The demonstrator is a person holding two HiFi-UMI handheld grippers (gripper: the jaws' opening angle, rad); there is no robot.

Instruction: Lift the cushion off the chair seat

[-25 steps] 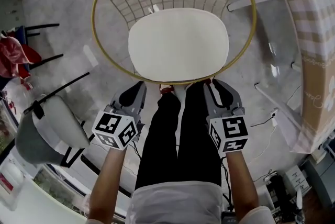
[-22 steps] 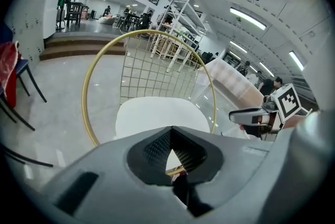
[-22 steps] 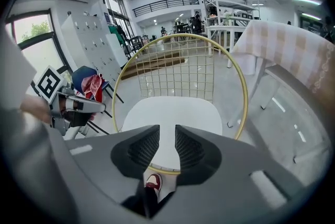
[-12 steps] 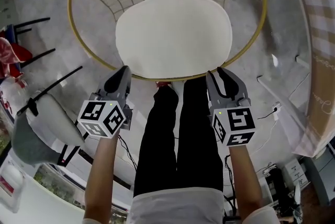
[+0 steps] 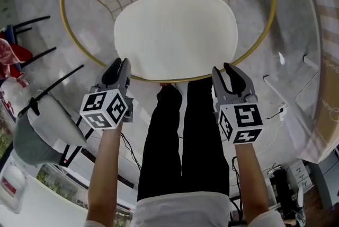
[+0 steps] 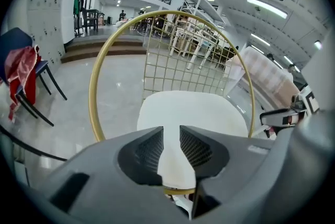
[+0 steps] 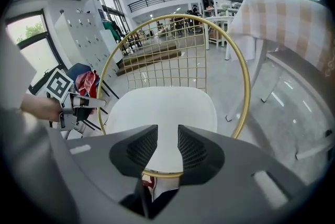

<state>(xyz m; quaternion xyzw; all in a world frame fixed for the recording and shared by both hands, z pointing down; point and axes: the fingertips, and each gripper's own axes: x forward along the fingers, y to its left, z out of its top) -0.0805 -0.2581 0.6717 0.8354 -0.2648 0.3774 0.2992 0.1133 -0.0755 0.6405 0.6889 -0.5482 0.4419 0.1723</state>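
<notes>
A white oval cushion [image 5: 175, 35] lies on the seat of a round gold wire chair [image 5: 258, 45]. Both grippers hover just short of the chair's front rim, apart from the cushion. My left gripper [image 5: 121, 64] is at the cushion's front left corner and its jaws are opening, with nothing between them. My right gripper [image 5: 229, 70] is at the front right corner, jaws also opening and empty. In the left gripper view the cushion [image 6: 191, 108] shows beyond the gap of the left gripper [image 6: 171, 139]. The right gripper view shows the cushion [image 7: 165, 108] past the right gripper [image 7: 167, 139].
The person's legs in black trousers [image 5: 180, 136] stand between the grippers. A grey chair [image 5: 37, 130] is at the left, and a dark chair with red cloth [image 5: 8, 56] behind it. A table with a checked cloth [image 5: 324, 61] stands at the right, cables [image 5: 270, 114] on the floor.
Both grippers have sunk and moved forward to the chair's front rim. The chair fills more of the head view. The left jaws have parted from shut.
</notes>
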